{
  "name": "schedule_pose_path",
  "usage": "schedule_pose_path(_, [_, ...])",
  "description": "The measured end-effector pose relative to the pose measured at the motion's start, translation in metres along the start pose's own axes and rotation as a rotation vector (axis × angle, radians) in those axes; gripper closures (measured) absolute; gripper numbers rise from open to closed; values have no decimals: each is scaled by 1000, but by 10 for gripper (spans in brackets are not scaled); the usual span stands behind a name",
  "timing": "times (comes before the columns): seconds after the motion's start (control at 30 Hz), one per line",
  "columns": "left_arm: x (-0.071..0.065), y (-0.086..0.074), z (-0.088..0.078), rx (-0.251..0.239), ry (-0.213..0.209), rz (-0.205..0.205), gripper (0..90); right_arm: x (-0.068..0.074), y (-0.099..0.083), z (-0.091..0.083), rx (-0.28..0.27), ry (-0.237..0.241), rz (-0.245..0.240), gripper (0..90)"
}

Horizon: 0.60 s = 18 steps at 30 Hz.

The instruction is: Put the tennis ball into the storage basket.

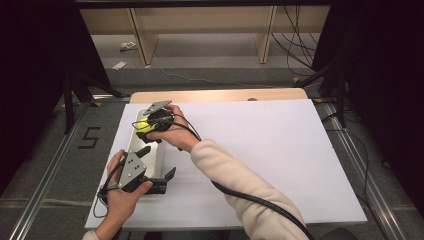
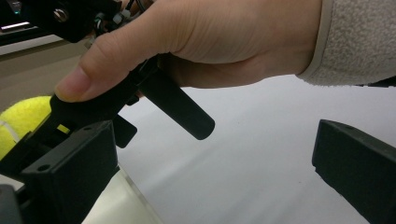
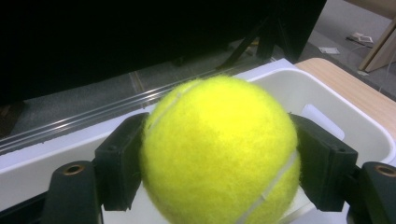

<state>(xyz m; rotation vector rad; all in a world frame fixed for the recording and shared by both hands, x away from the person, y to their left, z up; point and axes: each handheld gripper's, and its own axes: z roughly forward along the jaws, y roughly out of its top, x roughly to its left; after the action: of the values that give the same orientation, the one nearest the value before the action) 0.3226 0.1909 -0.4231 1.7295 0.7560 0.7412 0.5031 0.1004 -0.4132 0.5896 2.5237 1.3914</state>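
Observation:
A yellow tennis ball [image 1: 144, 123] [image 3: 219, 149] is clamped between the two black jaws of my right gripper [image 1: 146, 125] [image 3: 219, 163], which is shut on it. The ball hangs just over the far end of a long white bin [image 1: 152, 157] [image 3: 322, 93] at the table's left side. The right hand reaches across to the left. My left gripper [image 1: 157, 162] [image 2: 210, 177] is open beside the bin's near end, one jaw over the bin, nothing between its jaws. In the left gripper view the ball [image 2: 21, 119] peeks out at the left behind the right hand [image 2: 201, 42].
A white sheet [image 1: 260, 150] covers the wooden table [image 1: 220, 95]; its middle and right lie bare. The right forearm in a cream sleeve [image 1: 240, 185] crosses the front. Wooden shelving [image 1: 200, 30] stands on the floor beyond the table.

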Motion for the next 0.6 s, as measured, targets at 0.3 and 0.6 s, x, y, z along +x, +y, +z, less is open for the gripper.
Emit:
schedule_pose_path(0.3, [0,0,0,0,2,2,0,-1,-3,3,0,-6,-3,269])
schedule_pose_path(0.6, [0,0,0,-3,2,1,0,0,-3,4,5,-3,-8,268])
